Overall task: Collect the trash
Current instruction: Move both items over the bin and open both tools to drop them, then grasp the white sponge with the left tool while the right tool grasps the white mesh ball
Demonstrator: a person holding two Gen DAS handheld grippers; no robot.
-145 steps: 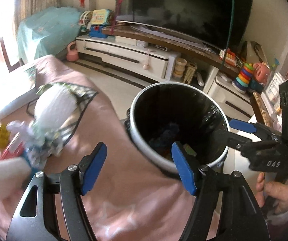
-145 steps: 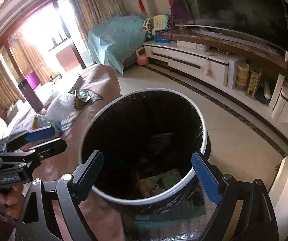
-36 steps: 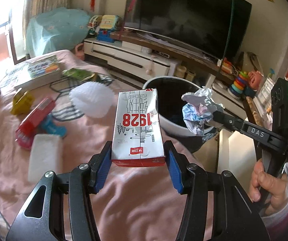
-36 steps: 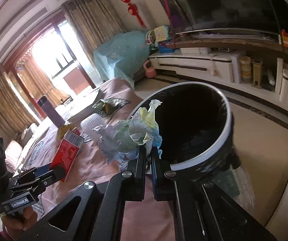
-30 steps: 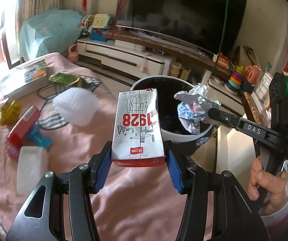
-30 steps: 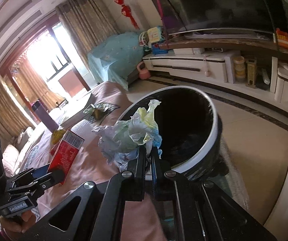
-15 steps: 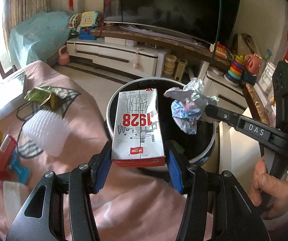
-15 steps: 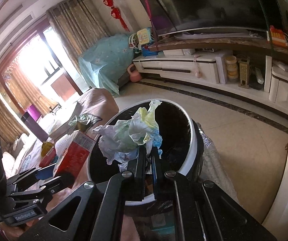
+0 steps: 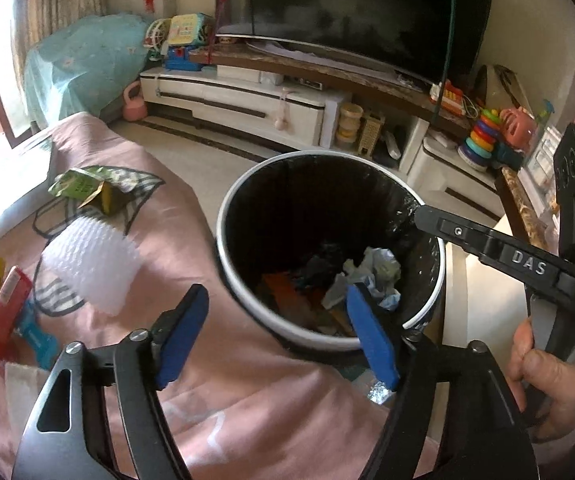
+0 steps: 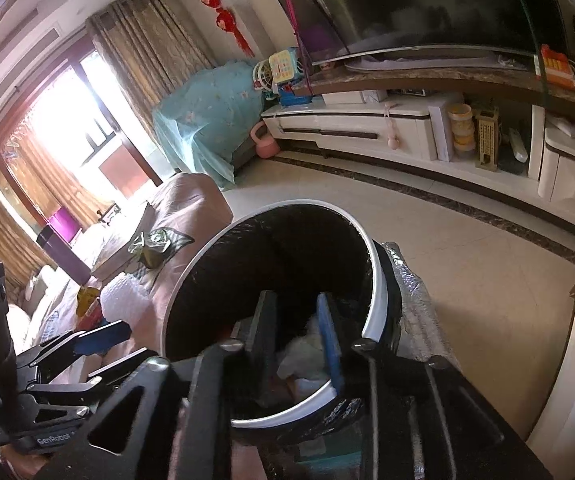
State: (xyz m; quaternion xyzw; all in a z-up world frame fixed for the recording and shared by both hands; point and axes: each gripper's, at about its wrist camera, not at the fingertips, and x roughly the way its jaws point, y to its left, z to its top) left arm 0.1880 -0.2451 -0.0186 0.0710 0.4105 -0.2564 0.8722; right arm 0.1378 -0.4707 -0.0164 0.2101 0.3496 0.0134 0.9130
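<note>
Here the big round trash bin (image 9: 229, 276) stands beside the pink cover (image 9: 215, 396), with crumpled paper (image 9: 371, 276) lying inside. The right gripper (image 10: 295, 340) reads "DAS"; the left gripper (image 9: 275, 336) reads "GenRobot". Both tilt down over the bin, jaws opening, holding nothing.

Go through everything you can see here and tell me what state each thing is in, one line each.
Trash bin: upright, uncovered, black liner inside, partly filled.
Crumpled paper: lying loose in the bin.
Left claw: opening, nothing between its fingers.
Right claw: over the bin, opening, nothing gripped.
Green wrapper: crumpled, on the pink cover.
White foam netting: lying on the cover.
Red carton: lying flat.
Television: screen dark.
</note>
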